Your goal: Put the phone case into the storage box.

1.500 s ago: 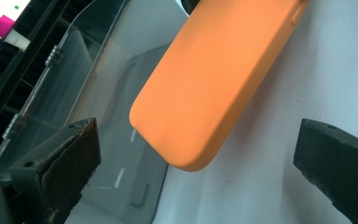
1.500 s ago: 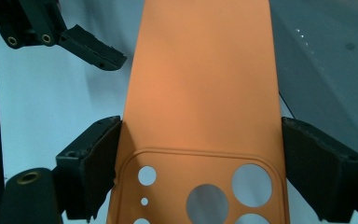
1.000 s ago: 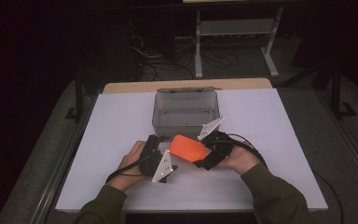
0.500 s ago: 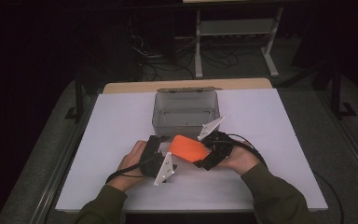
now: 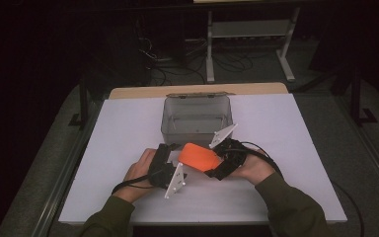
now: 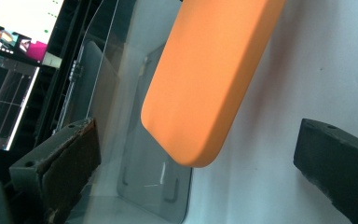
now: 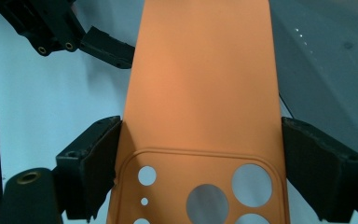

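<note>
On the table [image 5: 128,148]: one orange phone case [image 5: 197,156] pinched by right hand-held gripper [image 5: 221,163], left hand-held gripper [image 5: 170,159] spread.

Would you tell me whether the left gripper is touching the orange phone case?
Apart: in the left gripper view the left gripper stands open, white table visible between each jaw and the orange phone case.

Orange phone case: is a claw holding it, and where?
Yes. The right claw grips the orange phone case by its two long edges at the camera-hole end. The left claw is open, with the case's other end between its jaws, untouched.
</note>
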Tool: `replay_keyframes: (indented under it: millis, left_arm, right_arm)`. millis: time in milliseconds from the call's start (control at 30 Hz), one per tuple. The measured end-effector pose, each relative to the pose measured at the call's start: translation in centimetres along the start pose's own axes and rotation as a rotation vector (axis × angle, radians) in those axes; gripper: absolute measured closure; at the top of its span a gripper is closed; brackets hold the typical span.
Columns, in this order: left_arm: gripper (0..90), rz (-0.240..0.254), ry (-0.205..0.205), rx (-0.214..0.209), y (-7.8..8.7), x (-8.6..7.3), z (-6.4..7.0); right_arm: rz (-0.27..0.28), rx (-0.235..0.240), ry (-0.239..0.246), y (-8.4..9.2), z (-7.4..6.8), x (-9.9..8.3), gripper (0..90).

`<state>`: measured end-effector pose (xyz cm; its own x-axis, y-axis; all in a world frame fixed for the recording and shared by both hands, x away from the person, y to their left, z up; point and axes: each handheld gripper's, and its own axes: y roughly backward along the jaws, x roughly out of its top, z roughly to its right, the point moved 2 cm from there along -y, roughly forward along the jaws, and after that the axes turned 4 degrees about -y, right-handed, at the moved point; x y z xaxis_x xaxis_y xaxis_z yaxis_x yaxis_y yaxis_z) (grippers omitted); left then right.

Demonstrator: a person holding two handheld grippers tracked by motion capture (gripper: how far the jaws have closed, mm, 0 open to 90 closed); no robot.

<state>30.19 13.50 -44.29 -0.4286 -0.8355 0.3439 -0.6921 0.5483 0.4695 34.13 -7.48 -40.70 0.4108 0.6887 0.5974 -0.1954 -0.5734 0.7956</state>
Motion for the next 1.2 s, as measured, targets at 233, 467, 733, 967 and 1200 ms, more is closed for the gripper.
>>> replay_keyframes:
  millis: [233, 467, 733, 967, 1200]
  left_arm:
    - [0.0, -0.009, -0.033, 0.017, 0.02, 0.18, 0.07]
    - [0.0, -0.022, -0.074, 0.037, 0.09, 0.35, 0.04]
    - [0.0, -0.037, -0.118, 0.056, 0.01, 0.52, 0.29]
    - [0.0, -0.044, -0.144, 0.07, -0.06, 0.56, 0.45]
    - [0.0, -0.051, -0.169, 0.086, -0.16, 0.59, 0.59]
  right_arm:
    - [0.001, -0.002, 0.001, 0.0, 0.01, 0.01, 14.8]
    - [0.001, -0.002, 0.002, 0.0, 0.02, 0.0, 14.8]
    - [0.0, -0.003, 0.002, -0.03, -0.01, 0.01, 14.8]
    - [-0.001, -0.002, 0.001, -0.02, 0.02, 0.0, 14.8]
    - [0.0, -0.003, -0.001, -0.01, 0.04, 0.0, 14.8]
